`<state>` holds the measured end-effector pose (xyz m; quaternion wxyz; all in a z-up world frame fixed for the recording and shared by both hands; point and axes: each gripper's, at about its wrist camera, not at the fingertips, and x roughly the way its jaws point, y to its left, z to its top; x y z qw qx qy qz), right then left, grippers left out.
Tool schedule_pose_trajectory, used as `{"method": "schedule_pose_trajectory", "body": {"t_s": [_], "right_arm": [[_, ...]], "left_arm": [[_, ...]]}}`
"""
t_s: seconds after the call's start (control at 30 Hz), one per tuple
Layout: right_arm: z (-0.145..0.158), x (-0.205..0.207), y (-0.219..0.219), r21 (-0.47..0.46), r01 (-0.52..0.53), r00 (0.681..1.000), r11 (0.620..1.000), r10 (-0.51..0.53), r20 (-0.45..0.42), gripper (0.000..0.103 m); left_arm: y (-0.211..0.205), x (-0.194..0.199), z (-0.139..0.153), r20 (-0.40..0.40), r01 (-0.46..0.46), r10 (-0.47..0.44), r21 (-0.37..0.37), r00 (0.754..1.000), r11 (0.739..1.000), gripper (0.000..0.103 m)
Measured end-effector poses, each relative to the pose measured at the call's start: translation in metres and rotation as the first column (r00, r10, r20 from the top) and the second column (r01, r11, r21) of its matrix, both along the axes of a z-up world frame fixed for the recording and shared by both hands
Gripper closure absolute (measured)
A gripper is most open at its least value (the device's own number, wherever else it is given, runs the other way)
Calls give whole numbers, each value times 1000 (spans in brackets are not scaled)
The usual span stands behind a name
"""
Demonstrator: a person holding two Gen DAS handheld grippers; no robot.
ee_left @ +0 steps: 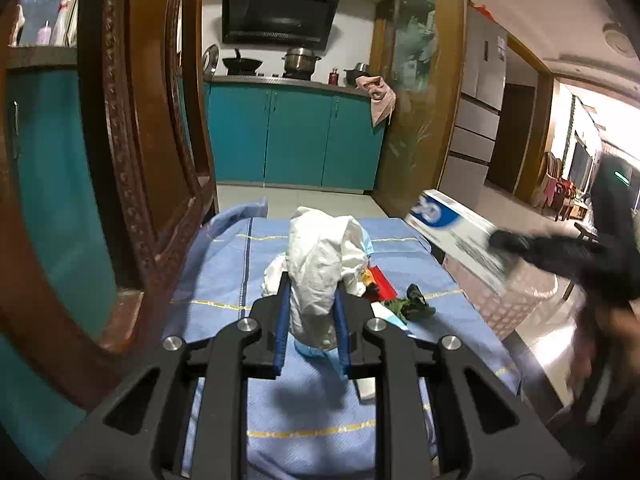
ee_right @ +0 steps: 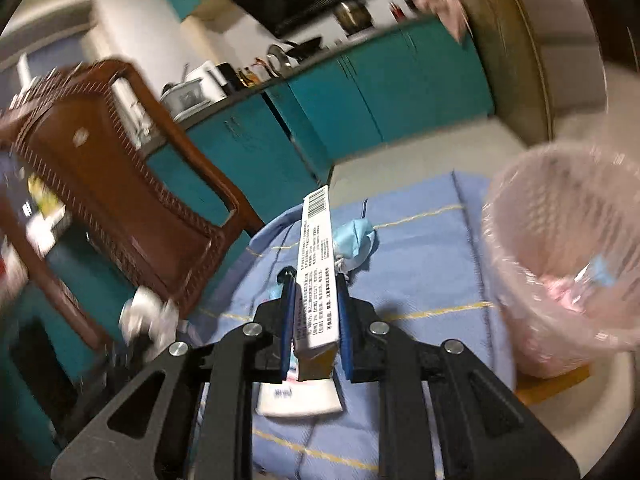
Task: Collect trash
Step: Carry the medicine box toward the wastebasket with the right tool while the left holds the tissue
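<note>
We see the left gripper (ee_left: 310, 300) clamped on a crumpled white tissue wad (ee_left: 320, 264), lifted above the blue-clothed surface (ee_left: 224, 272). The right gripper (ee_right: 316, 304) grips a long toothpaste box (ee_right: 316, 264), just left of the pink trash basket (ee_right: 560, 256) standing beside the surface edge.

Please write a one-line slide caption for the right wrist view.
Right gripper clamps a long white carton above the blue tablecloth, beside the pink-lined trash basket.
</note>
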<state>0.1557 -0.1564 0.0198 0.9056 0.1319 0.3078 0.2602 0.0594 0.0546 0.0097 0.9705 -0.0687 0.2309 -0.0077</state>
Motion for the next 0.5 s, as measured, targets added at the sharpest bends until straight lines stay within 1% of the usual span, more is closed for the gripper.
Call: {"method": "schedule_pose_trajectory", "body": {"t_s": [0.03, 0.07, 0.2, 0.3, 0.5], "right_arm": [[0, -13, 2, -48, 17, 999, 999, -16, 34, 83], [0, -21, 4, -75, 28, 998, 997, -24, 54, 83], [-6, -35, 2, -115, 48, 996, 992, -39, 82, 83], [-12, -34, 8, -154, 39, 997, 987, -28, 73, 83], [-14, -33, 8, -163, 37, 997, 986, -26, 71, 83]], "left_arm": [[-1, 2, 0, -5, -6, 6, -6, 1000, 1000, 82], [-1, 7, 0, -14, -13, 13, -9, 1000, 1000, 83], [-8, 16, 0, -39, -42, 42, -5, 998, 999, 82], [-13, 15, 0, -51, -60, 60, 6, 997, 998, 82], [-12, 16, -2, -68, -60, 60, 4, 996, 998, 82]]}}
